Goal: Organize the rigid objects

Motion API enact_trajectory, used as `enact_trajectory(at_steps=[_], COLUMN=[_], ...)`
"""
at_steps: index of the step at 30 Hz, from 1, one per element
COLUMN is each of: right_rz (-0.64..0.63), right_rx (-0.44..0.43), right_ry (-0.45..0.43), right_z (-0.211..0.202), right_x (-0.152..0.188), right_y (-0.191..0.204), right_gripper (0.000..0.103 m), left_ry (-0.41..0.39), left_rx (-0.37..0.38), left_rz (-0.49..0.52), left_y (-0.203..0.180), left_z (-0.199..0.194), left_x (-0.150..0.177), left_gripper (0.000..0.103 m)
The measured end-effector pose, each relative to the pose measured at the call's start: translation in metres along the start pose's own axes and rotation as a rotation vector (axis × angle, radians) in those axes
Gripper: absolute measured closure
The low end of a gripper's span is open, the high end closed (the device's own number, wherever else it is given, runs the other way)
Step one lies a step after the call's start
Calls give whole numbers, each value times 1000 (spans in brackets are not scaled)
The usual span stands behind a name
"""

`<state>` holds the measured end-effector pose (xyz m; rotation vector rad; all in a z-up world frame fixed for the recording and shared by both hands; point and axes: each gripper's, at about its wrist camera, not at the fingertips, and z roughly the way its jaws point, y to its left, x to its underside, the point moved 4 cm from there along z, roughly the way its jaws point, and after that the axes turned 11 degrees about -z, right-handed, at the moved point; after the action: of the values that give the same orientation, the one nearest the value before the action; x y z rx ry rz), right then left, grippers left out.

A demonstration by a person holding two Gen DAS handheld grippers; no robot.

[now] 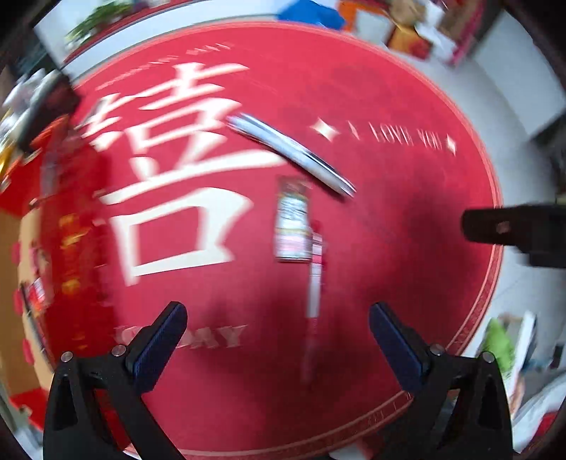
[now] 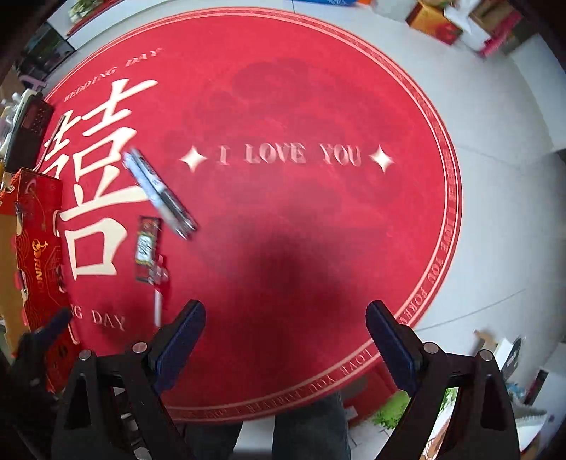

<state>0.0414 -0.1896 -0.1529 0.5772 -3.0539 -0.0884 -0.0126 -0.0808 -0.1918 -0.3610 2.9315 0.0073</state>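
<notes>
Three small items lie on a round red rug (image 1: 389, 265): a long silver case (image 1: 290, 152), a red-and-white packet (image 1: 293, 219) and a red-and-white pen (image 1: 315, 283). My left gripper (image 1: 276, 308) hovers open above the rug; the pen shows on the floor between its fingers, nearer the right one, untouched. In the right wrist view the silver case (image 2: 159, 194), packet (image 2: 146, 247) and pen (image 2: 157, 304) sit to the left. My right gripper (image 2: 286, 305) is open over bare rug (image 2: 318, 230), holding nothing. The left wrist view is blurred.
A red printed carton (image 2: 35, 247) stands at the rug's left edge. Boxes (image 2: 460, 21) are piled on the pale floor at the back right, with clutter and green packaging (image 2: 392, 407) at the front right. A person's legs (image 2: 307, 424) show at the bottom.
</notes>
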Motion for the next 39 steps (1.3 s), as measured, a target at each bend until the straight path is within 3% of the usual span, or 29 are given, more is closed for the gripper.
enact_trajectory(at_steps=[8, 11, 17, 23, 26, 29, 30, 32, 33, 36, 39], right_rz=[-36, -31, -8, 6, 9, 9, 8, -5, -13, -32, -42], right_rx=[-57, -78, -84, -80, -88, -107, -115, -132, -142, -163, -188], right_ry=[-4, -11, -24, -21, -19, -24, -28, -33, -31, -29, -28], right_z=[6, 5, 2, 0, 1, 1, 0, -2, -2, -1, 0], right_x=[6, 6, 2, 3, 4, 3, 2, 0, -1, -3, -6], right_y=[-21, -26, -37, -45, -46, -43, -42, -37, -33, -22, -8], right_gripper=[10, 10, 10, 10, 10, 10, 11, 22, 30, 39, 40], left_ry=[46, 100, 111, 82, 82, 72, 64, 67, 74, 118, 105], left_rx=[-47, -34, 85, -27, -24, -21, -19, -16, -15, 23, 10], left_rz=[-21, -46, -10, 29, 40, 42, 43, 57, 58, 20, -40], left_y=[-24, -28, -58, -75, -78, -73, -71, -67, -65, -55, -33], left_z=[36, 45, 40, 45, 47, 41, 38, 30, 28, 28, 18], left_x=[-1, 0, 6, 12, 20, 13, 10, 7, 4, 1, 7], left_gripper=[0, 0, 0, 0, 1, 13, 26, 61, 88, 92, 93])
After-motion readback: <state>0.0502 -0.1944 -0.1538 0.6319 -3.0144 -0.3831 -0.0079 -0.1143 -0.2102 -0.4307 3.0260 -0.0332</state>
